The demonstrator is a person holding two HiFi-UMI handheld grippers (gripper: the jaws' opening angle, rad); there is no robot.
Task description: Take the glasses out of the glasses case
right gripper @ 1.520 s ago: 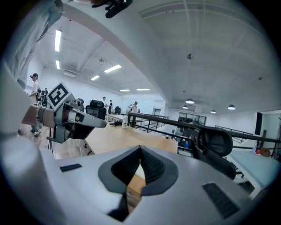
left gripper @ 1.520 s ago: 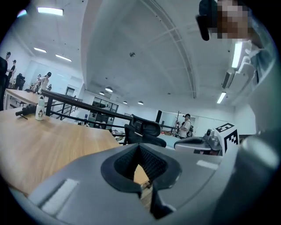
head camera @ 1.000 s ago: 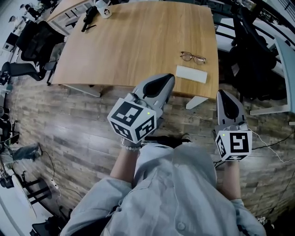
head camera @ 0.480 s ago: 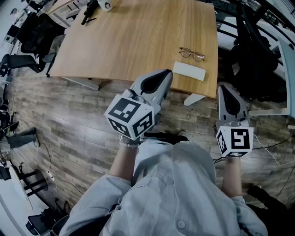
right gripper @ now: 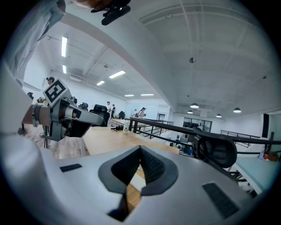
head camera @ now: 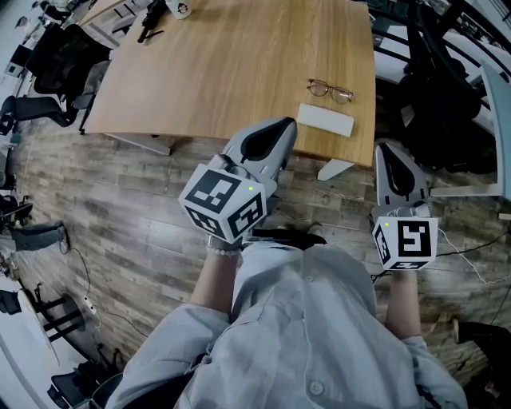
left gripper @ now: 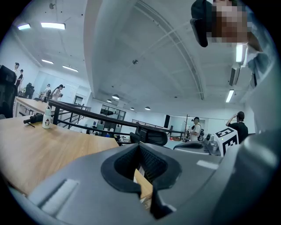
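Note:
A pair of thin-rimmed glasses (head camera: 330, 90) lies unfolded on the wooden table (head camera: 223, 72), near its front right corner. Just in front of them lies a flat white glasses case (head camera: 325, 121), closed. My left gripper (head camera: 283, 124) hovers at the table's front edge, left of the case, its jaws shut with nothing in them (left gripper: 139, 145). My right gripper (head camera: 386, 148) is held over the floor off the table's right corner, also shut and empty (right gripper: 140, 148). Neither touches the case or the glasses.
A small white bottle (head camera: 180, 8) and a black tool (head camera: 152, 24) lie at the table's far left end. Black office chairs (head camera: 48, 64) stand to the left, and a dark chair with bags (head camera: 447, 96) to the right. A white table leg (head camera: 335, 169) stands below the case.
The head view has shifted a little, so the table sits slightly higher in the picture. Both grippers have kept their place and stayed shut.

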